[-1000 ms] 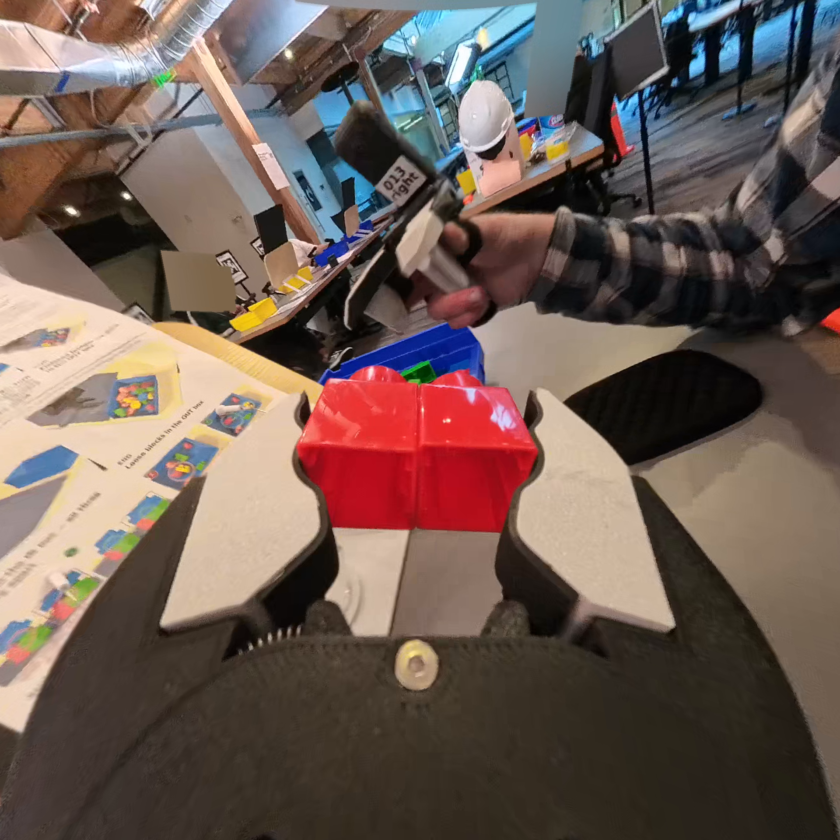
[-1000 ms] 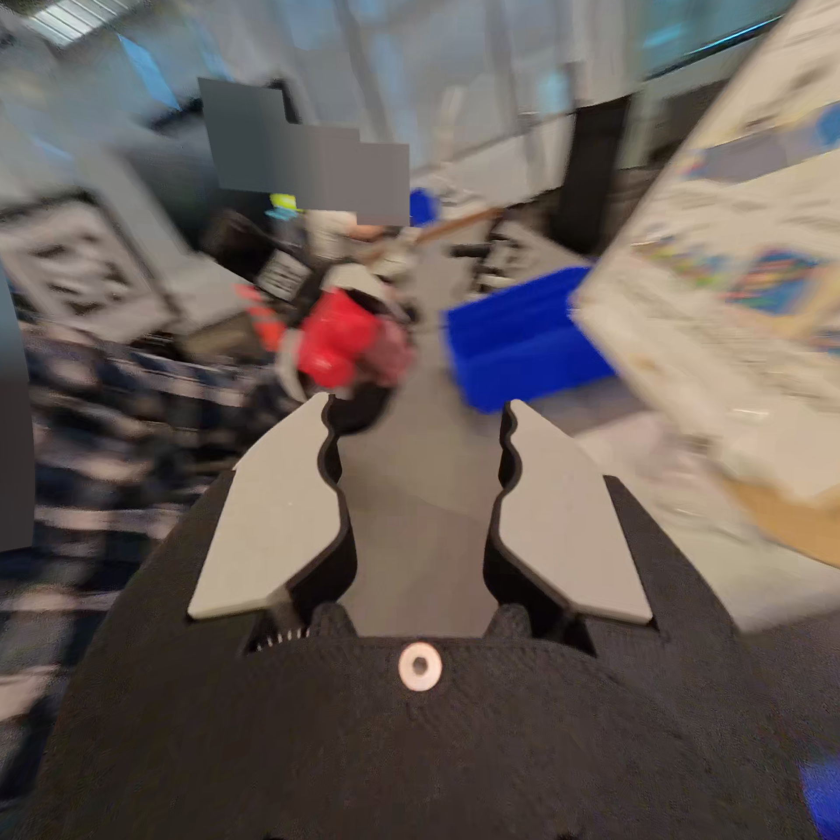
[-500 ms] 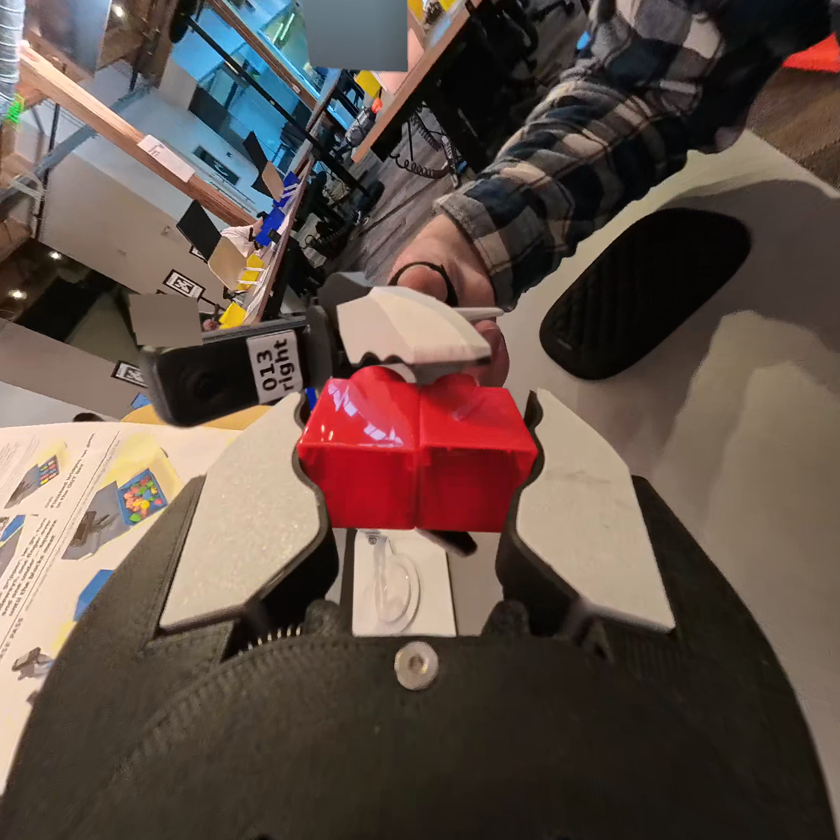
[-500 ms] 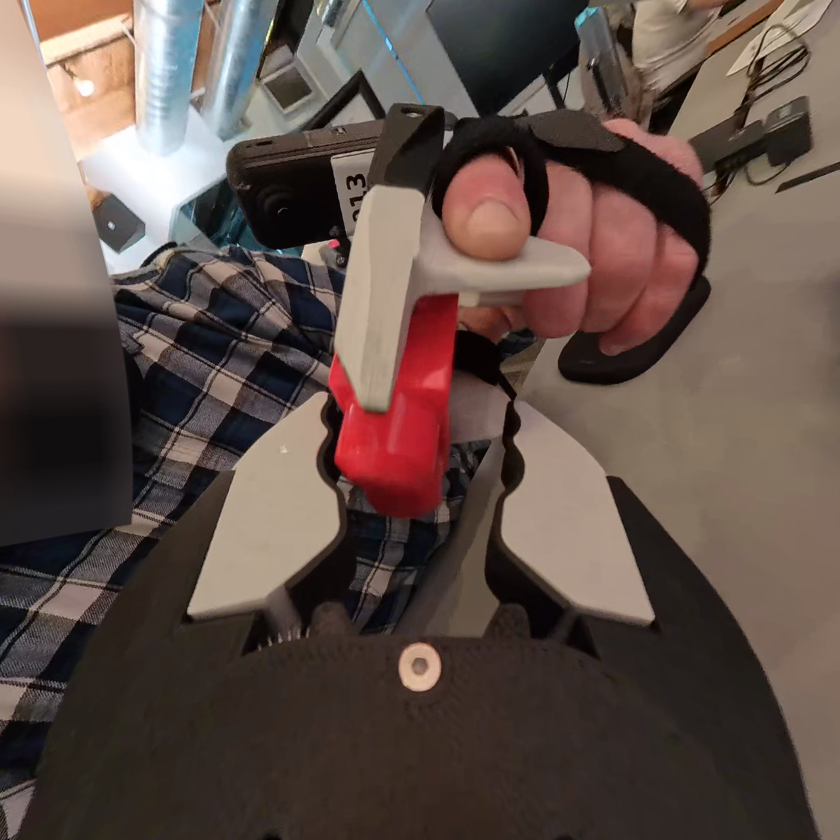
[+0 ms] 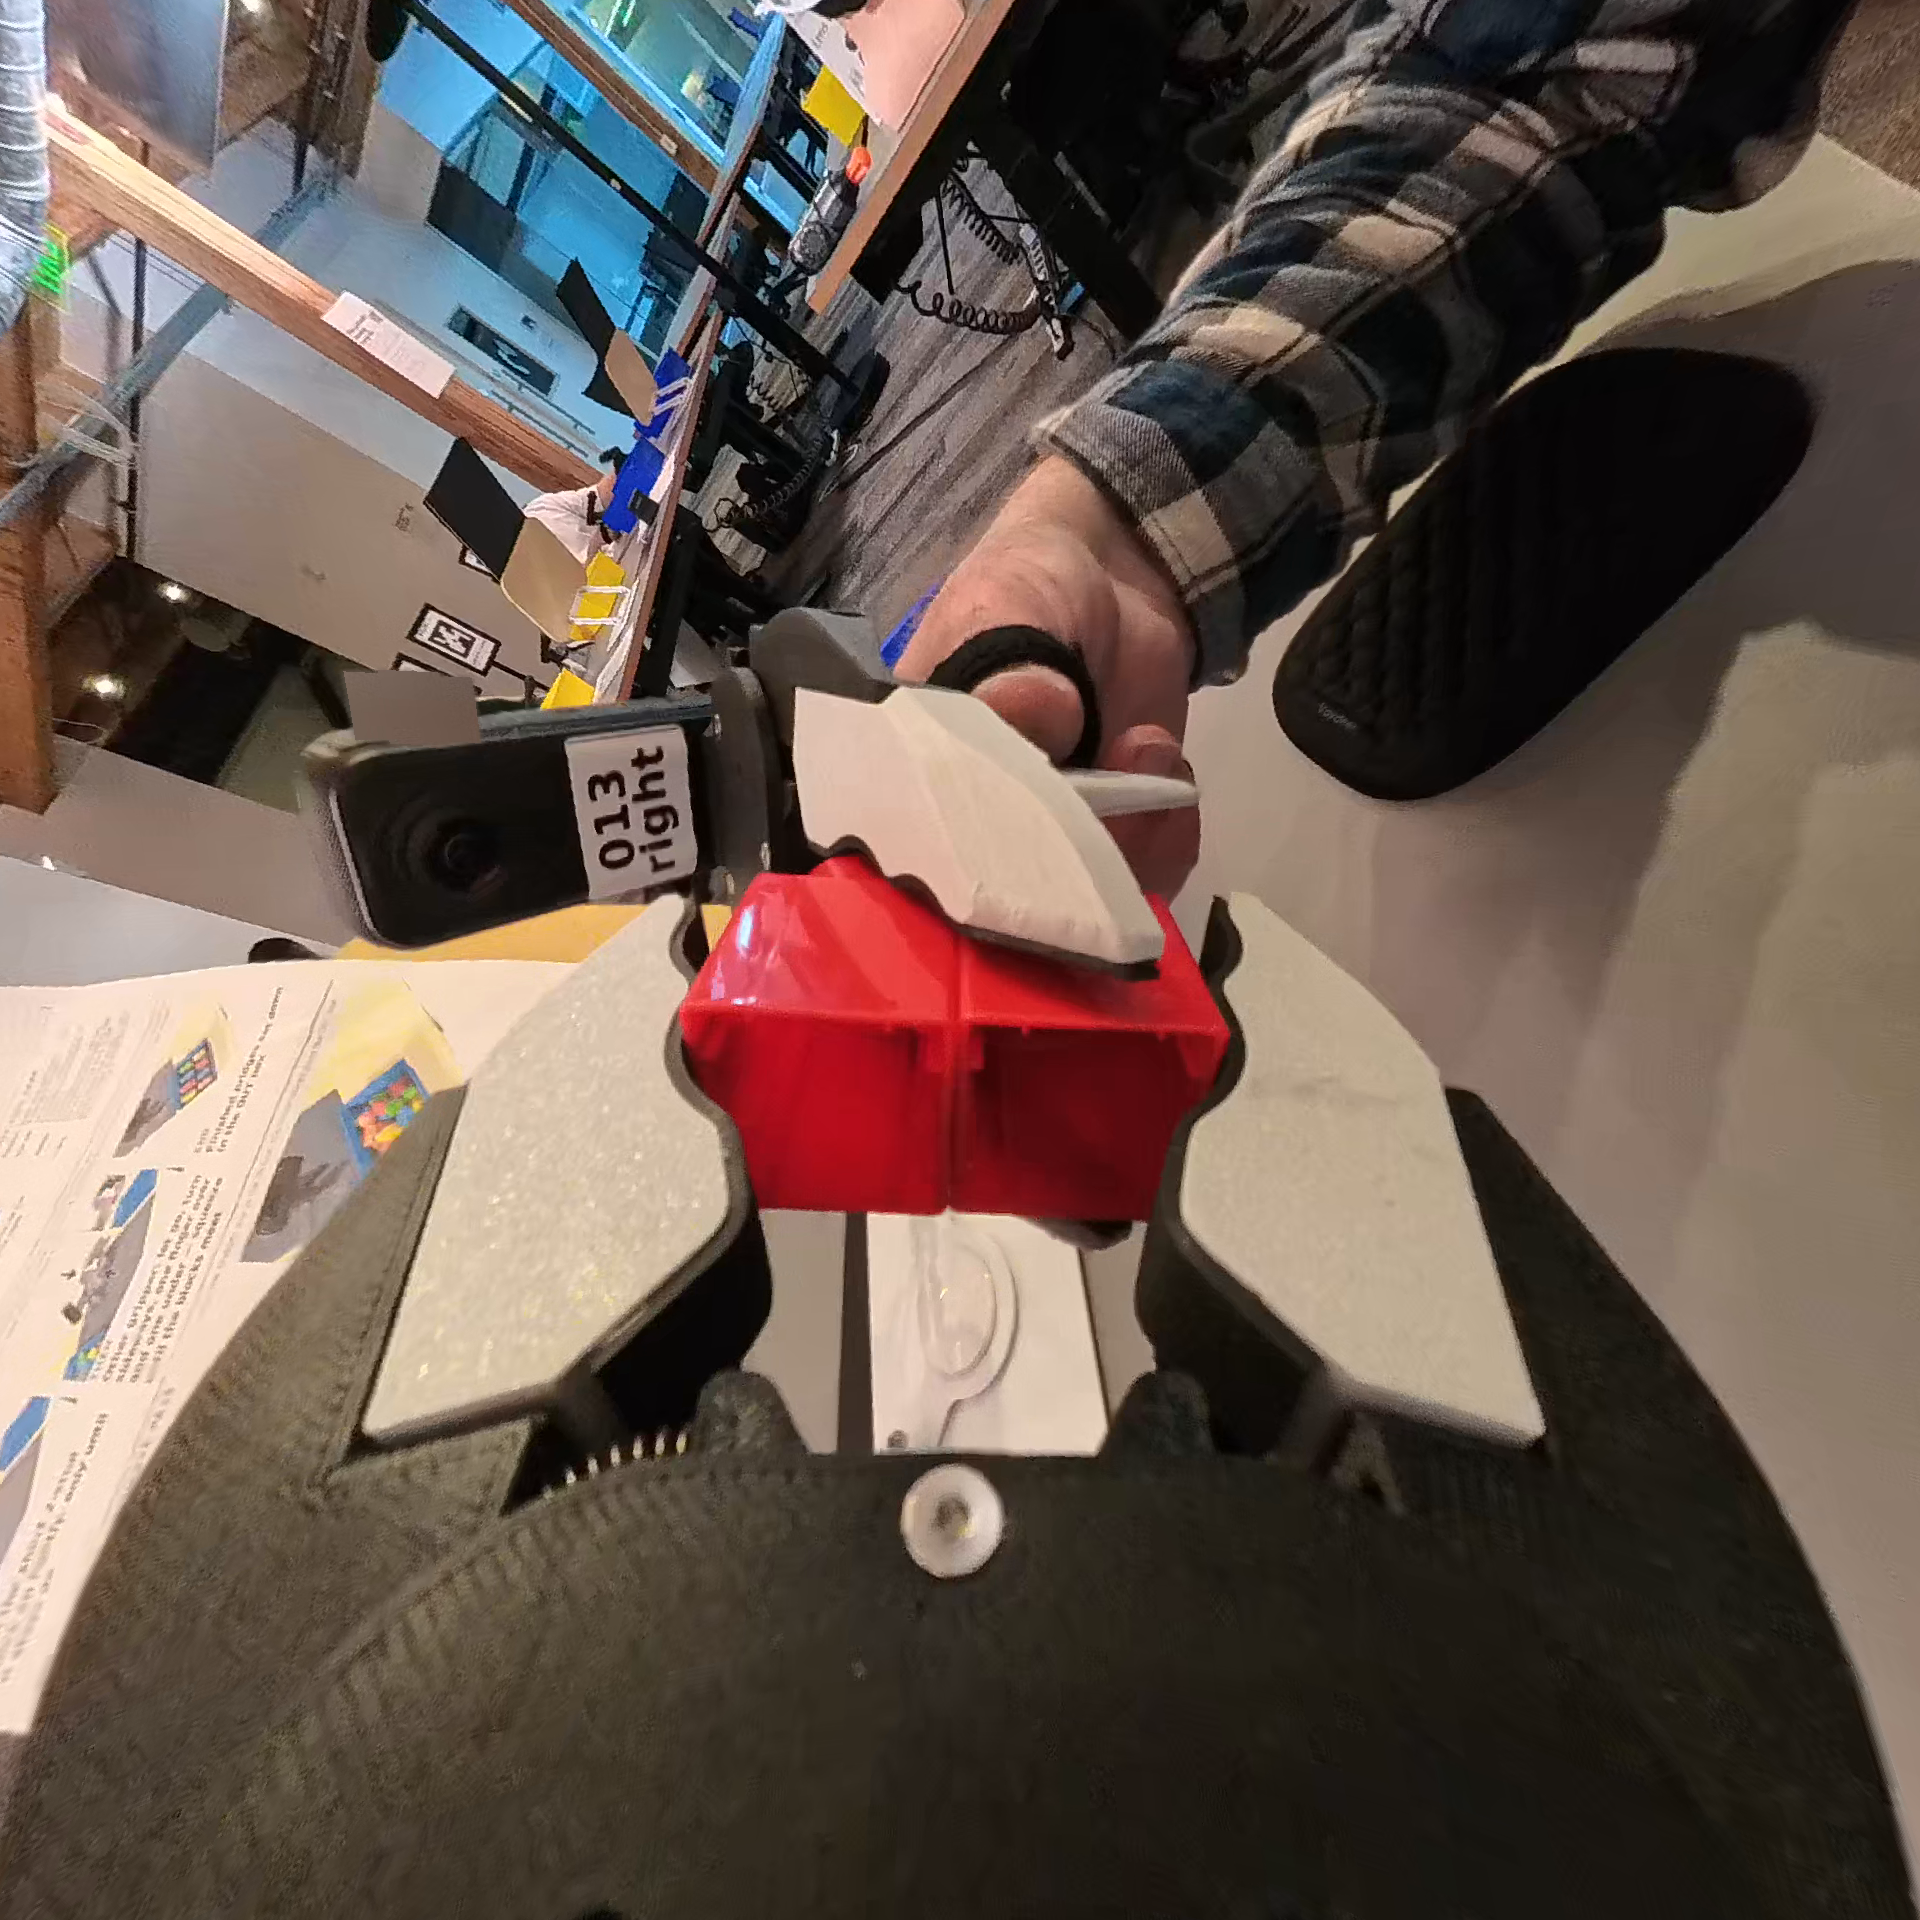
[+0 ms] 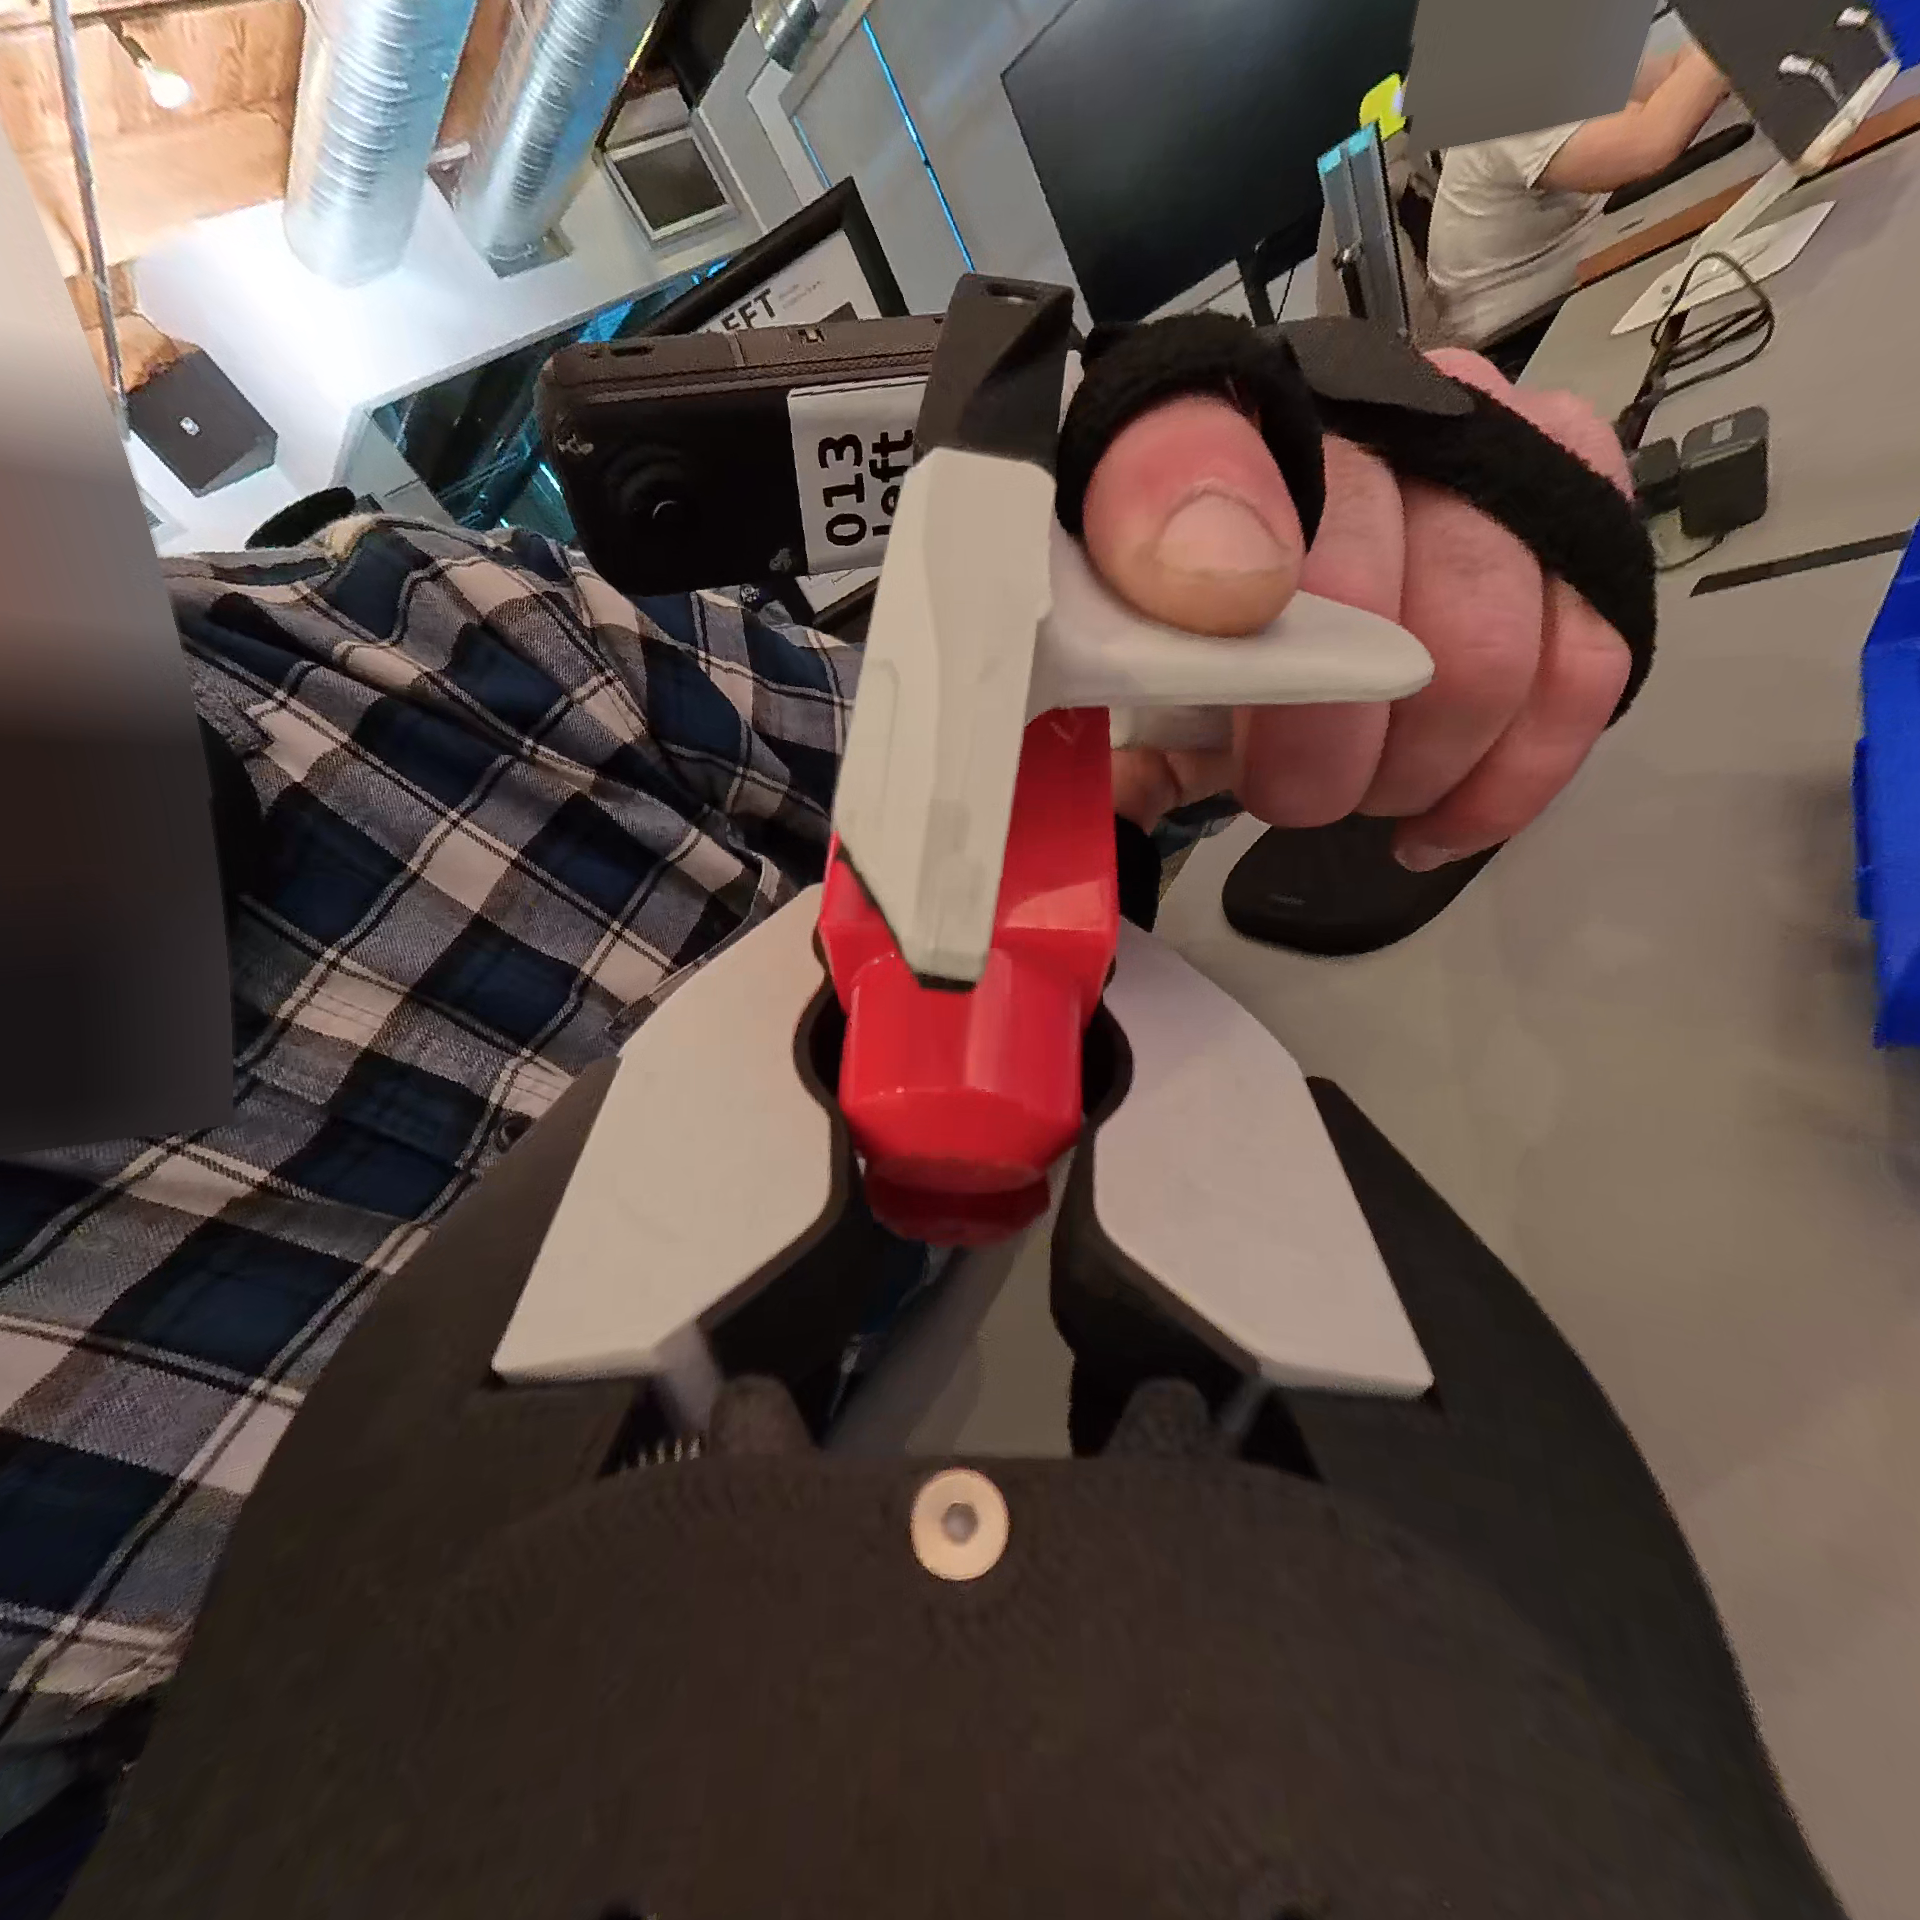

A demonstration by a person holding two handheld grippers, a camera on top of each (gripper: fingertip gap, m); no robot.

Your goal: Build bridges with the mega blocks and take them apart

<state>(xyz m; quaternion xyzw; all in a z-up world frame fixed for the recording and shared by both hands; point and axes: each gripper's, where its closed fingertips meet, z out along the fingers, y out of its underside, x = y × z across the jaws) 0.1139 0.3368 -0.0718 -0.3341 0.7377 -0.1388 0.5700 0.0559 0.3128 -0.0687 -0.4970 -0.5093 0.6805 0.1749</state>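
My left gripper [image 5: 954, 1023] clamped on two joined red blocks [image 5: 951, 1081], my right gripper's white finger [image 5: 977, 842] lying across their top, instruction sheet [image 5: 156, 1153] at left, black pad [image 5: 1538, 571] beyond.

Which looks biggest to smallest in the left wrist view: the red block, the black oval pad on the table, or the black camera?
As they appear only:
1. Red block, nearest the lens, so inflated
2. Black oval pad, close behind; the ranking is unsure
3. Black camera
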